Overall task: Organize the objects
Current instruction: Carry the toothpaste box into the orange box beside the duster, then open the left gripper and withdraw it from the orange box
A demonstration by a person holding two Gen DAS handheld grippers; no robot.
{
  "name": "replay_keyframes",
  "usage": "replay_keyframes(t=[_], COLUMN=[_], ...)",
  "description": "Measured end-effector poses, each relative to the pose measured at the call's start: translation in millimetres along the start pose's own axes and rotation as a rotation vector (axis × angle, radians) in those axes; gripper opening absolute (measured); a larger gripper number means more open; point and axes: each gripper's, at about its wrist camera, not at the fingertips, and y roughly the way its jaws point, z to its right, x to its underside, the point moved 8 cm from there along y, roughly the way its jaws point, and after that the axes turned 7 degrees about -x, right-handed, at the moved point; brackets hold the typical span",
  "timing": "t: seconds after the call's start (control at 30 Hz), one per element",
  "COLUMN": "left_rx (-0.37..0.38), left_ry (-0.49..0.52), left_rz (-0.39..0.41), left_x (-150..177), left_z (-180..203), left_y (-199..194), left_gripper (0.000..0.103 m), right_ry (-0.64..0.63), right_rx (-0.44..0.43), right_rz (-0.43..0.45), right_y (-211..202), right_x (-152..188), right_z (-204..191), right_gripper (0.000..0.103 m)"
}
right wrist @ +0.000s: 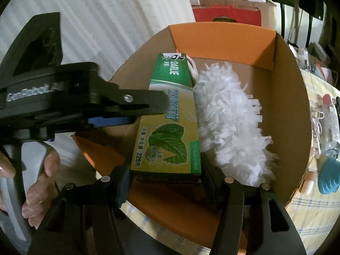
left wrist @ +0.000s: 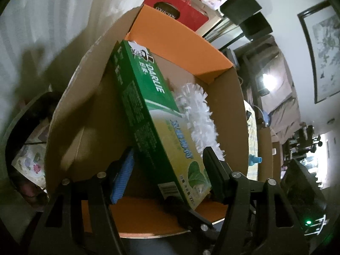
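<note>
A green and yellow Darlie toothpaste box (left wrist: 148, 114) (right wrist: 170, 131) lies in an open cardboard box (left wrist: 240, 110) (right wrist: 293, 97) with orange flaps, beside a white fluffy duster head (left wrist: 197, 114) (right wrist: 229, 127). My right gripper (right wrist: 165, 176) is shut on the near end of the toothpaste box. My left gripper (left wrist: 167, 170) straddles the same box from the side with its jaws wide; its blue pad (left wrist: 123, 178) stands clear of the box. The left gripper (right wrist: 127, 114) also shows in the right wrist view.
Red cartons (left wrist: 176, 10) (right wrist: 227, 14) stand behind the cardboard box. A patterned tablecloth (right wrist: 314, 201) carries a blue object (right wrist: 329, 178) and a plastic bottle (right wrist: 331, 127) to the right. A white curtain (right wrist: 106, 21) hangs at the left.
</note>
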Motion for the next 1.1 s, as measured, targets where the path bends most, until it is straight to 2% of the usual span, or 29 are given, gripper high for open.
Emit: replay_keyframes(t=[0.17, 0.33, 0.5, 0.67, 0.73, 0.9, 0.97, 1.1], left_rx=[-0.013, -0.024, -0.03, -0.066, -0.068, -0.101, -0.106, -0.122], left_ry=[0.009, 0.023, 0.045, 0.091, 0.106, 0.156, 0.172, 0.203], left_rz=[0.015, 0.013, 0.018, 0.061, 0.073, 0.102, 0.115, 0.127], left_x=[-4, -5, -1, 3, 5, 9, 11, 15], left_z=[0, 3, 10, 24, 31, 46, 51, 61], left_y=[-3, -1, -1, -8, -10, -14, -15, -15], left_gripper=[0.062, 0.062, 0.063, 0.082, 0.086, 0.088, 0.093, 0.095], right_ry=[-0.002, -0.016, -0.012, 0.008, 0.015, 0.052, 0.069, 0.079], right_rx=[0.026, 0.036, 0.053, 0.096, 0.121, 0.151, 0.158, 0.205], right_rz=[0.012, 0.073, 0.111, 0.149, 0.16, 0.185, 0.192, 0.21], right_y=[-3, -31, -58, -77, -89, -107, -113, -129], right_x=[1, 3, 5, -6, -1, -1, 0, 0], right_z=[4, -1, 5, 20, 26, 48, 54, 68], right_gripper=[0.062, 0.072, 0.072, 0.078, 0.081, 0.088, 0.089, 0.092])
